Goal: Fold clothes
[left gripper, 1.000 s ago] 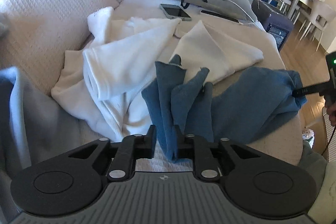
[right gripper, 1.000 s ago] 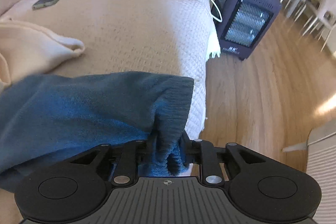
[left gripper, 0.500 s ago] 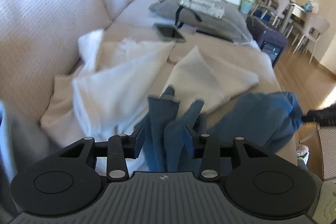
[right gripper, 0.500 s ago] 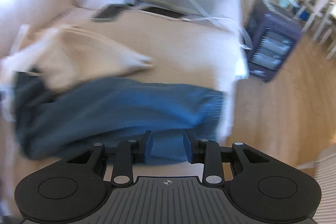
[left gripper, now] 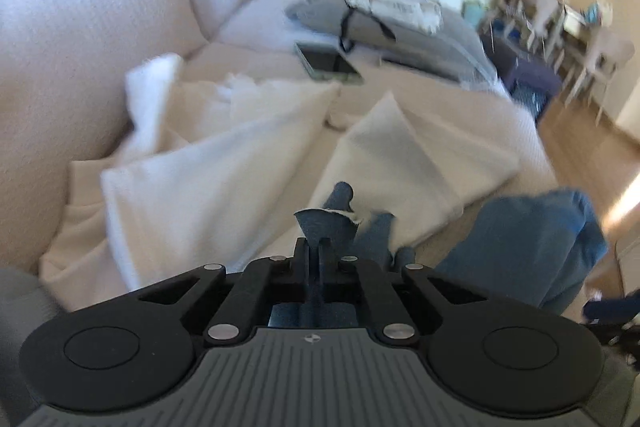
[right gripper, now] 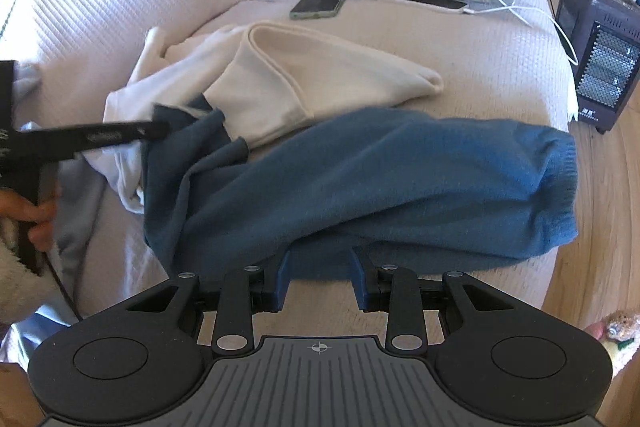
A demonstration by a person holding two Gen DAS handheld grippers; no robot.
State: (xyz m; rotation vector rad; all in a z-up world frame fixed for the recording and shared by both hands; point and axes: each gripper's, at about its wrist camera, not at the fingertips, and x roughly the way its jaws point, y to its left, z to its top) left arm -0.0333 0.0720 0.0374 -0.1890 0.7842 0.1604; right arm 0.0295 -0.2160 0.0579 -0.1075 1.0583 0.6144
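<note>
Sofa (right gripper: 400,39) w/ quilted cover, wood floor at right; left gripper (left gripper: 314,247) pinches blue garment (right gripper: 360,179), right gripper (right gripper: 319,277) apart.

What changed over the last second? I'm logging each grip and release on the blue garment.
The right gripper let go of the blue garment and drew back; its jaws now stand open. The left gripper loosened, then clamped shut on the garment's other end. The cream clothes, phone and heater stayed put.
</note>
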